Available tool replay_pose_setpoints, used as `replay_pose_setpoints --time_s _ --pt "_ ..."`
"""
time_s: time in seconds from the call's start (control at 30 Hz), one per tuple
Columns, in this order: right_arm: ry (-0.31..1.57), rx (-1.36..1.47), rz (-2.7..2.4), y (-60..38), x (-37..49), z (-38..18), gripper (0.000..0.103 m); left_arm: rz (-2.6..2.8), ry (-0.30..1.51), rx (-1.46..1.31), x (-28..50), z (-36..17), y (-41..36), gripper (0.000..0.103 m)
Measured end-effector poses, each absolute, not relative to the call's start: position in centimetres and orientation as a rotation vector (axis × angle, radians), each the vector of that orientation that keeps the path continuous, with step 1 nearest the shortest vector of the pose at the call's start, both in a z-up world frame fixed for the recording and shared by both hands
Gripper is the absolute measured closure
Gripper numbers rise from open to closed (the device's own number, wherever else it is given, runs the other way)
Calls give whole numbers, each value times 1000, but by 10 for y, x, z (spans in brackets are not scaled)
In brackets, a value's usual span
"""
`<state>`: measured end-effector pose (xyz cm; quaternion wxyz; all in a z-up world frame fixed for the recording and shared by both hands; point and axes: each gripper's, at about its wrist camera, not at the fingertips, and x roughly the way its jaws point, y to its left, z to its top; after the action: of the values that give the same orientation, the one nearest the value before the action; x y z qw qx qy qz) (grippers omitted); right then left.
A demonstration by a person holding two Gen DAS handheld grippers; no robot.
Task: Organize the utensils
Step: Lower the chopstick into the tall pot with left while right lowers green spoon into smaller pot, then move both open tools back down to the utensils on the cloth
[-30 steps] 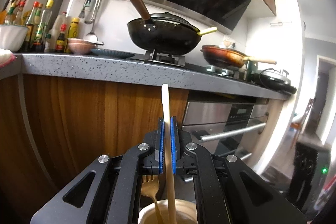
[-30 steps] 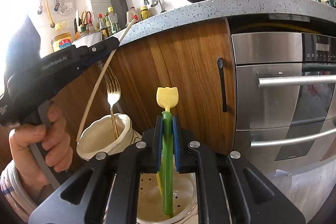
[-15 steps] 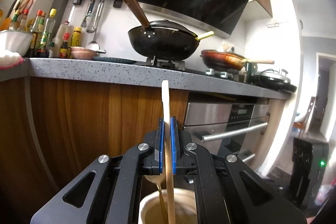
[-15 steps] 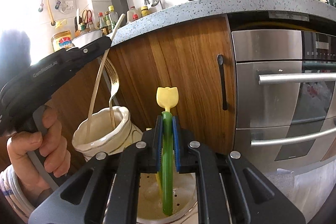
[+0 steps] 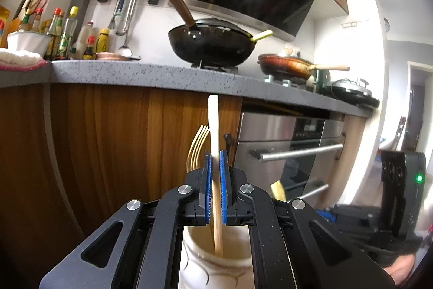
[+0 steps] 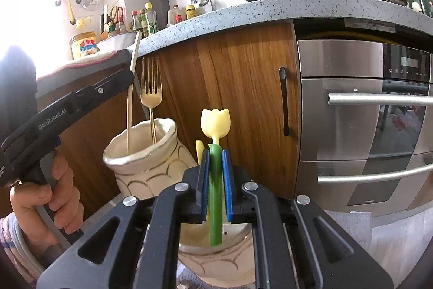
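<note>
L tongs [image 5: 215, 172] stayed clamped on the wooden stick [image 5: 213, 126], which since approx. 1 s earlier had gone from tilted to upright w/ its lower end inside the cream vase [image 6: 143, 153], beside the gold fork [image 6: 151, 91]. R tongs [image 6: 215, 172] stayed clamped on the tulip utensil [image 6: 215, 123], tip in a second holder [image 6: 232, 234]. Both items looked seated; release likely next.

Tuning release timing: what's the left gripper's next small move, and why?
Probably open the left gripper and let go. Its fingers clamp the wooden chopstick, whose lower end already sits inside the cream holder beside the gold fork.
</note>
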<state>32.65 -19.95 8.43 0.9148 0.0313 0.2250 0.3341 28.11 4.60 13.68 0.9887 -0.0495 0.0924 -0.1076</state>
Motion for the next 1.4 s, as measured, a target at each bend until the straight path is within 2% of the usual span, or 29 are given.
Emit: replay_pose_setpoints --time_s 0.43,0.5,0.53,0.67,0.73,0.8,0.87,1.0,1.23,1.33,1.4 --pt "519 -60 667 -186 318 87 92 -210 273 -50 280 123 41 96" --pt "524 -60 666 -187 318 88 90 -204 278 -43 279 122 40 81" --pt "522 -59 664 -187 317 88 84 -201 279 -40 278 122 40 77" --pt "514 -47 664 -191 313 93 82 -197 285 -46 276 123 43 66" --pt "509 -40 662 -195 309 96 81 -194 289 -50 273 124 45 52" --pt "499 -33 662 -199 302 100 76 -189 282 -53 265 125 48 33" --pt "487 -31 658 -204 292 104 72 -184 274 -52 256 126 50 25" --pt "501 -44 648 -212 269 107 72 -156 306 -67 236 121 62 24" --pt "622 -29 622 -222 241 87 72 -141 508 -128 219 91 85 24" --pt "668 -3 616 -227 235 74 72 -142 587 -138 214 73 88 32" --pt "706 10 609 -228 232 63 72 -150 645 -153 213 61 89 42"
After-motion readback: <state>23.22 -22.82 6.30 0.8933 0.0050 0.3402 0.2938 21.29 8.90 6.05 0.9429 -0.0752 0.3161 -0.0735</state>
